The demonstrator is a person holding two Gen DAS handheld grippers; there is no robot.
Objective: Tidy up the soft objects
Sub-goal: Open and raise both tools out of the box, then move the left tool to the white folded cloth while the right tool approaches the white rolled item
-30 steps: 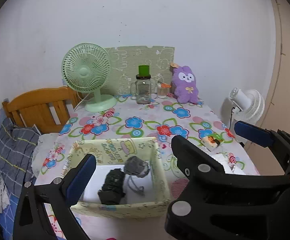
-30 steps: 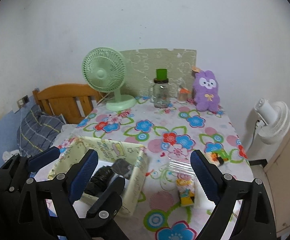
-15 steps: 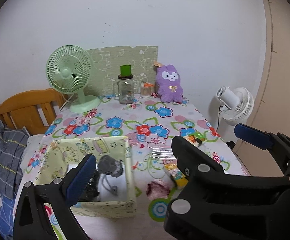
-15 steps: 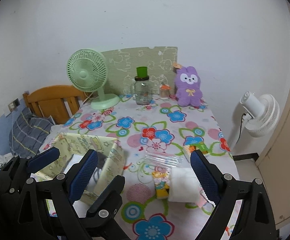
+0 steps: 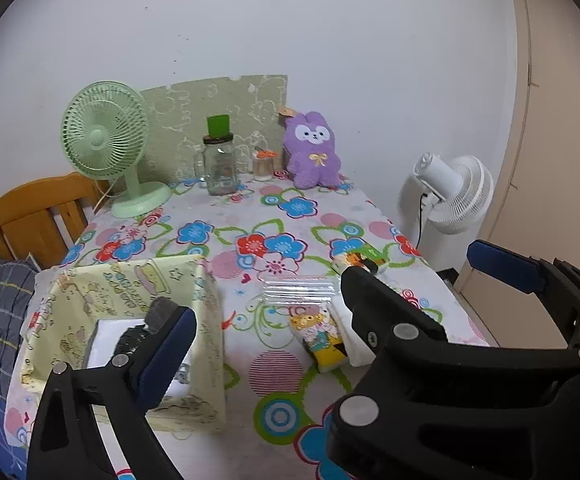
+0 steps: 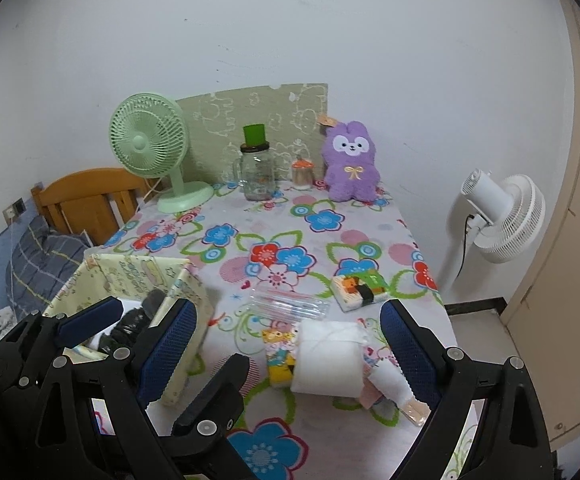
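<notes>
A yellow fabric basket (image 5: 206, 320) stands at the table's near left with dark soft items (image 6: 130, 328) inside. My left gripper (image 5: 290, 332) hovers by the basket's right wall; its jaws are closing with nothing pressed between them, and its right finger is hidden behind the right gripper. My right gripper (image 6: 288, 320) is open above a white soft roll (image 6: 325, 356) and a cartoon tissue pack (image 6: 278, 354), touching neither. A second tissue pack (image 6: 359, 290) and a clear packet (image 6: 290, 304) lie beyond. A purple plush rabbit (image 6: 351, 164) sits at the far edge.
A green desk fan (image 6: 150, 148), a glass jar with a green lid (image 6: 256, 176) and a small jar (image 6: 302, 174) line the back. A white floor fan (image 6: 501, 216) stands past the table's right edge. A wooden bed frame (image 6: 86, 196) is at the left.
Both grippers have moved right and a little lower. The basket has slid to the left of both views, and the white roll and tissue pack now lie between the right gripper's fingers.
</notes>
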